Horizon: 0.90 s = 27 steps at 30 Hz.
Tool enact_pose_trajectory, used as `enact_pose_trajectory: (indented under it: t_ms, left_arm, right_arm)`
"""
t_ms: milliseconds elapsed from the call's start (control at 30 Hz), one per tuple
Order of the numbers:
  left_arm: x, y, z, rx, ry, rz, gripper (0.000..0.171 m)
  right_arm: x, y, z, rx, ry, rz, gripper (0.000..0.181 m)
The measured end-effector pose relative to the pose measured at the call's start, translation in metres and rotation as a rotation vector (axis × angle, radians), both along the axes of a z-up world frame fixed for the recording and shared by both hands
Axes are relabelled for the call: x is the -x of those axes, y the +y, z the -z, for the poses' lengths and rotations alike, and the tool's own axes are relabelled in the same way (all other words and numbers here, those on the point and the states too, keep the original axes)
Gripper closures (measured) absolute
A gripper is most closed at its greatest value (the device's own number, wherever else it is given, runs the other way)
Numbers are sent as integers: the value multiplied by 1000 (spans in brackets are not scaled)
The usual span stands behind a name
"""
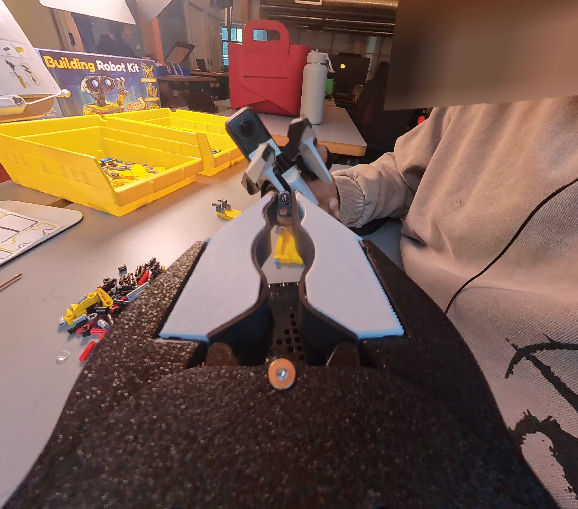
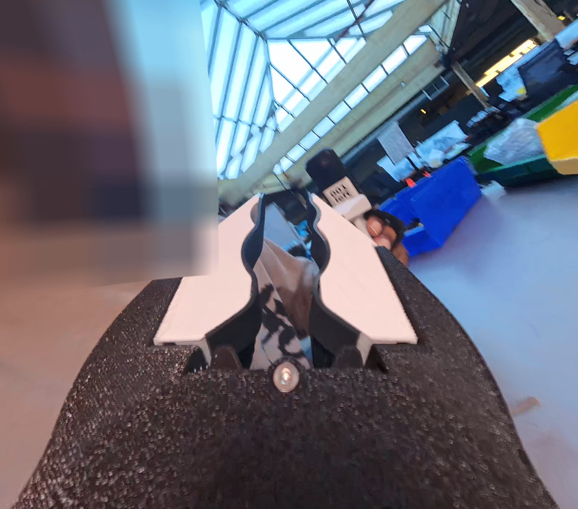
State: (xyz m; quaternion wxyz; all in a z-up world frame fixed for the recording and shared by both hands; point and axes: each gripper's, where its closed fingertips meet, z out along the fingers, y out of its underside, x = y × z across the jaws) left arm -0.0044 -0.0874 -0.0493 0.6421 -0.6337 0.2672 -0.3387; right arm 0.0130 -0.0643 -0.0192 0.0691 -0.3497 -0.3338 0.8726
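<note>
The left gripper has its fingers clenched on a small grey piece, a little part with a round pin head, held in the air above the tabletop. The right gripper comes from the far side and its tips meet the same piece; whether its fingers really press it I cannot tell, because that view is blurred.

In my judgement the grip is weak: only the very tips touch so small a part, so a push or a twist from the other gripper can turn it or make it slip. It would fall near the yellow part directly under the fingers (or bounce into the pile of small parts at the near left, where it is hard to find).

At the far left stand the yellow bins, and a small yellow and grey assembly lies just left of the fingertips.
</note>
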Motion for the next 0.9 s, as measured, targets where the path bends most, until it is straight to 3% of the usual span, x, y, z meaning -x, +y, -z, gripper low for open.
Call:
enact_pose_trajectory:
  t_ms: [167, 267, 400, 567, 767, 900]
  left_arm:
    - [0, -2, -5, -61, 25, -25, 165]
    - [-3, -2, -2, -93, 85, -39, 165]
    - [-10, -2, 6, -110, 165, -50, 164]
    - [-6, 0, 5, -70, 108, -47, 154]
    - [-3, 3, 9, 75, -28, 29, 140]
    - [-10, 1, 24, 105, 73, 52, 155]
  right_arm:
    - [21, -24, 34, -394, -152, 109, 143]
    - [27, -35, 42, -466, -207, 109, 143]
    - [25, -45, 48, -488, -221, 57, 164]
    - [24, -30, 51, -556, -223, 124, 174]
    - [27, -20, 68, -907, -216, 292, 174]
    - [27, -27, 69, -1048, -169, 342, 174]
